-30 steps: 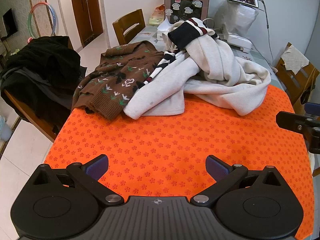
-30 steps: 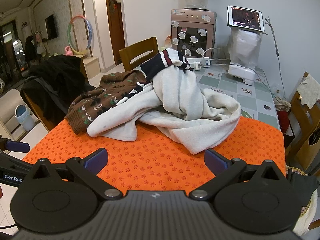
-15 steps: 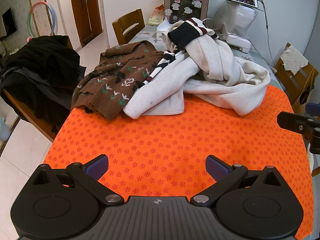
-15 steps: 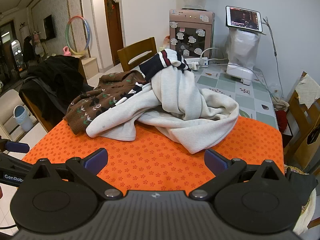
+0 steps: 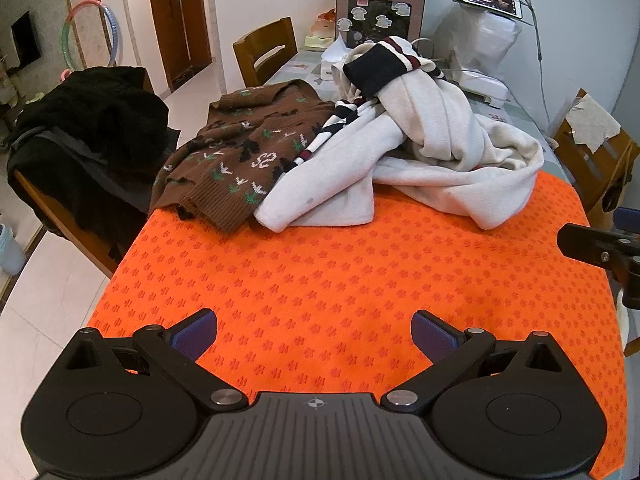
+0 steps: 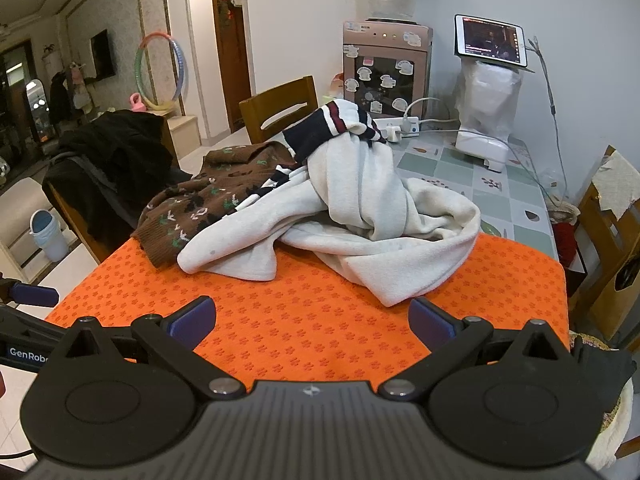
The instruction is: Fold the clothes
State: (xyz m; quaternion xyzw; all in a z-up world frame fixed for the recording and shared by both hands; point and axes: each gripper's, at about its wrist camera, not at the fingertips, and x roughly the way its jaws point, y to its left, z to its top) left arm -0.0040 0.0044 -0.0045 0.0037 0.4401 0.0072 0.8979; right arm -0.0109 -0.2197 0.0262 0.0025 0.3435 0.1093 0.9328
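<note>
- Left gripper [image 5: 314,334] hovered over the near edge of the orange mat [image 5: 360,272], jaws spread wide, nothing between the blue pads [image 5: 194,334]. Read as a staging pose ahead of the first reach.
- Right gripper [image 6: 312,320] was likewise released and empty, level with the left one at the mat's near edge. Its left neighbour's arm showed at the frame's lower left, with partial lettering "GenRob" [image 6: 28,354], the rest cut off.
- Near half of the mat lay bare, presumably kept as the folding area; no garment was spread flat yet, so folding looked not begun.
- Cream sweatshirt [image 5: 440,152] sat heaped at the mat's far edge, one sleeve draped toward the grippers. Its navy cuff with white and maroon stripes [image 5: 376,66] stuck up on top of the heap. Likely the first pick, being on top and nearest.
- Brown patterned knit sweater [image 5: 240,148] lay to the left, partly under the cream one, its ribbed hem overlapping the mat's far-left corner. It would need separating from the sweatshirt.
- Black clothes [image 5: 92,120] were piled on a chair [image 5: 52,208] off the table's left side.
- Further back: a water dispenser [image 6: 386,72] covered in stickers, bottle label unreadable; a tablet [image 6: 490,42] propped on a wrapped appliance, its screen text too small to read.
</note>
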